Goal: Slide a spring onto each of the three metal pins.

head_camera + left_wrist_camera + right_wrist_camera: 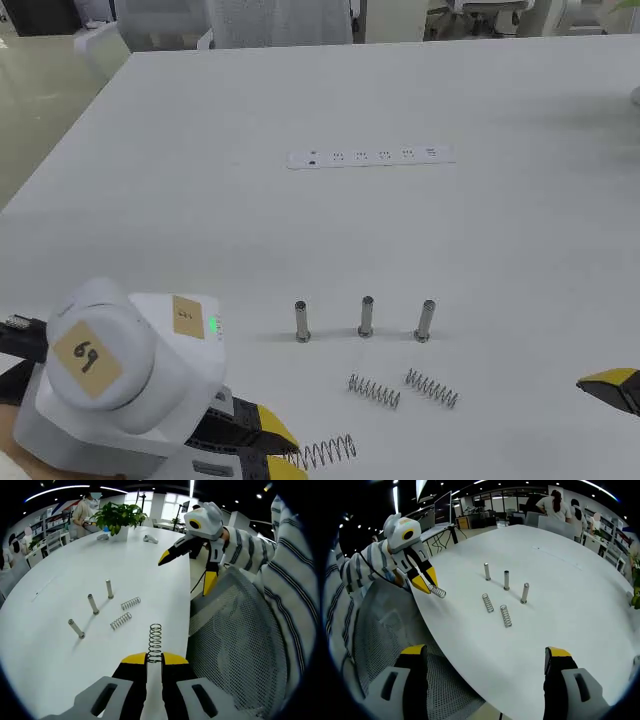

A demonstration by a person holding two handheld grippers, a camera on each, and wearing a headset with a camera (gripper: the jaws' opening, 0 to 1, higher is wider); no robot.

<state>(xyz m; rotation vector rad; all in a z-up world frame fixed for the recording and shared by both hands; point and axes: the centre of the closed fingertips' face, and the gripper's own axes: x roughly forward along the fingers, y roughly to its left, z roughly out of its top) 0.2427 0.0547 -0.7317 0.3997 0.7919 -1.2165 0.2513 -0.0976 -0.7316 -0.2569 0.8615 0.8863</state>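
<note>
At near table edge: left gripper (155,657), jaws clamped on one end of a spring (155,641), coil pointing forward over the white table (500,250). Three metal pins (366,316) stand upright in a row, all bare. Two loose springs (374,390) lie flat just in front of the pins. Right gripper (486,652) has jaws wide apart, well clear of the pins. Power strip (370,156) lies farther back.

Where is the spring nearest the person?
Head view, bottom centre: the coiled metal spring is gripped by the left gripper, nearer than two loose springs.
</note>
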